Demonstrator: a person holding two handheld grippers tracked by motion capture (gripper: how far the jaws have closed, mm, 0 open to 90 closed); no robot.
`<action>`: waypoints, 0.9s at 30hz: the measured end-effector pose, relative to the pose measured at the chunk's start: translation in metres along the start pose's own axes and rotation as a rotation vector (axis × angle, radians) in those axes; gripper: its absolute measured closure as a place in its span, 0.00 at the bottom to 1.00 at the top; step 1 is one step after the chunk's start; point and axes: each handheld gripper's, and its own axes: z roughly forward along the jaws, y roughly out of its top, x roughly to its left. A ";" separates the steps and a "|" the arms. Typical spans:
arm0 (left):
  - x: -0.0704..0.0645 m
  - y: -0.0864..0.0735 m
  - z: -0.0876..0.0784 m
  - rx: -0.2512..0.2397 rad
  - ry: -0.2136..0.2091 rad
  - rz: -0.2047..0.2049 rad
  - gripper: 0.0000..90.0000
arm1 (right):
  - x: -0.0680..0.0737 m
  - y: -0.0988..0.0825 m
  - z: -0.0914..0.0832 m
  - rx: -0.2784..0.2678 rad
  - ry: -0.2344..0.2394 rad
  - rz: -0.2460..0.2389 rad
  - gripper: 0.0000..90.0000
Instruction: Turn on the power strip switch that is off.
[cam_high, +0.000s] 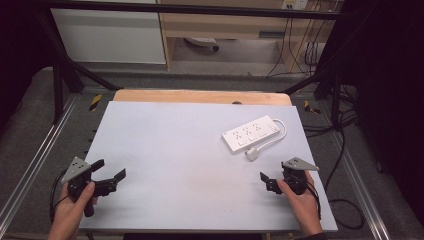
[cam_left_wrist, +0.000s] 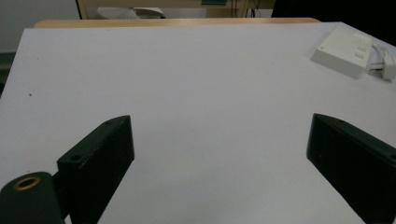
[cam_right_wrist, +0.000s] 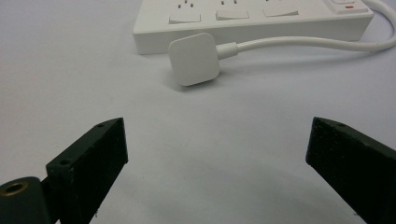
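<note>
Pale grey table (cam_high: 190, 165) stretches out before me, a wooden edge (cam_high: 200, 96) showing along its far side. On its far right lies the white power strip (cam_high: 251, 132), its cord (cam_high: 280, 135) looping round to the square plug (cam_high: 252, 154), which rests just beside the strip's near long edge. My right gripper (cam_high: 272, 181) sits near the plug, pointing at it, jaws spread wide with nothing between them. My left gripper (cam_high: 107, 172) is well apart at the near left corner, jaws likewise wide and empty.
</note>
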 end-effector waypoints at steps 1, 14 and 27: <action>0.000 0.003 0.001 -0.012 0.005 -0.024 0.10 | 0.000 0.000 0.000 -0.001 0.000 0.001 0.07; -0.001 -0.002 -0.002 0.003 -0.017 0.030 0.09 | -0.007 0.006 -0.010 -0.031 -0.013 0.040 0.06; -0.002 -0.003 -0.001 0.020 -0.015 0.039 0.07 | -0.004 0.012 -0.018 -0.053 0.005 0.041 0.06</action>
